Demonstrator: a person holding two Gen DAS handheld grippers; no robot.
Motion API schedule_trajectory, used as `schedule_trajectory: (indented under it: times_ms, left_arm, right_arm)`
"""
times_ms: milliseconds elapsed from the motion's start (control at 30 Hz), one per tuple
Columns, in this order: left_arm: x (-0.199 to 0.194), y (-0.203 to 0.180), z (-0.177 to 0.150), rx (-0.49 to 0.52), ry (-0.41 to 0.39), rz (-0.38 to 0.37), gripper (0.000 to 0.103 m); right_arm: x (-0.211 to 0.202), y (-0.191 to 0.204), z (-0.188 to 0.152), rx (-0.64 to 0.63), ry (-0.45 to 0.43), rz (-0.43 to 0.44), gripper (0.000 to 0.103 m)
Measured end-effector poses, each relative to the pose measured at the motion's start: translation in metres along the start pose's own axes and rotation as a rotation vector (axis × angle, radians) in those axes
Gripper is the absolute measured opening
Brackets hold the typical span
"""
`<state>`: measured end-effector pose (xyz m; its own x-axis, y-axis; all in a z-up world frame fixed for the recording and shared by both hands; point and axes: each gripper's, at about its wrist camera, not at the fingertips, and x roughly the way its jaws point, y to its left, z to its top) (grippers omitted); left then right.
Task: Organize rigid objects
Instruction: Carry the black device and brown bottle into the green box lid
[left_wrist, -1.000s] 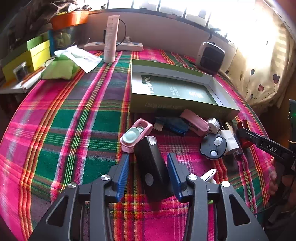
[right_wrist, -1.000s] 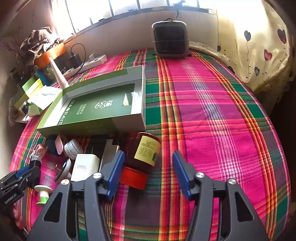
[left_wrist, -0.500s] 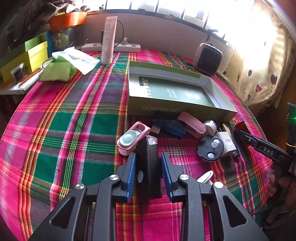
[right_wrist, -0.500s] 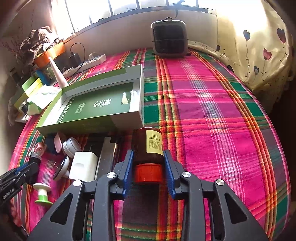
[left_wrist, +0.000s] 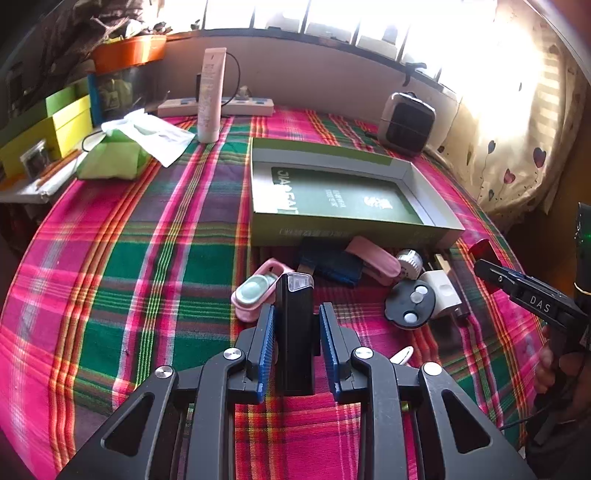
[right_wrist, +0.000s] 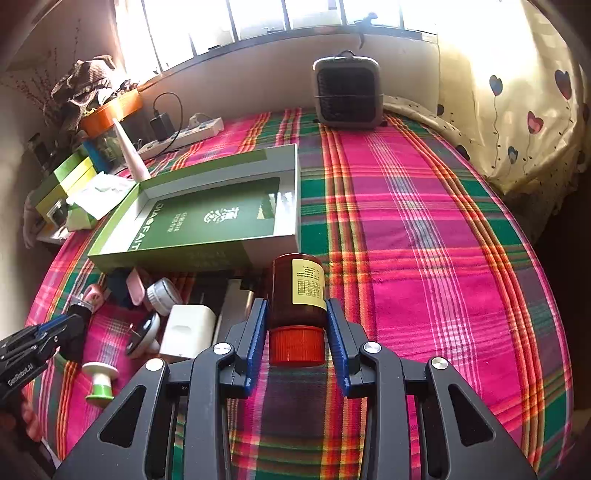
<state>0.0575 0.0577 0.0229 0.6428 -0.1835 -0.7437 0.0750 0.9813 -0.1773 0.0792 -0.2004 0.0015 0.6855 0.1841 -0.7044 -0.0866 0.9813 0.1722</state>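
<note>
Blown-out window (right_wrist: 295, 14) backlight — fisheye-warped edges

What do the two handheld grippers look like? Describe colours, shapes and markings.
Both the left gripper and right gripper are black angular frames with triangular cut-outs, silver rivets and ribbed blue finger pads. White lettering marks their sides: "DAS" on the right, "GenRobot.AI" on the left.

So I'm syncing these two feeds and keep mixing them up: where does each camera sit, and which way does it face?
Left wrist view: rides the left gripper, looking down its closing fingers onto a black device; the person's other hand shows at right.
Right wrist view: rides the right gripper, facing the window, fingers clamping a brown bottle; the left gripper enters lower left.
Shared: the green box, the heater, the plaid cloth.
</note>
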Motion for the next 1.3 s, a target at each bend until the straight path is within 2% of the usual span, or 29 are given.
schedule_trajectory:
  times_ms: [233,633,900,1300]
  left_arm:
    - [-0.007,-0.003,0.012,0.013,-0.018,-0.017,0.023]
    - [-0.001,-0.002,0.057,0.032,-0.038,-0.04,0.023]
    - [0.021,0.0,0.091,0.023,-0.034,-0.077,0.023]
    - [0.072,0.003,0.128,0.022,0.02,-0.078,0.023]
  right_arm:
    - [-0.007,0.006,0.006,-0.014,-0.021,0.01,0.033]
    - [-0.002,0.015,0.037,-0.04,-0.039,0.032,0.033]
    - [0.018,0.02,0.062,-0.064,-0.025,0.038,0.033]
    - [0.065,0.025,0.088,-0.083,0.031,0.021,0.033]
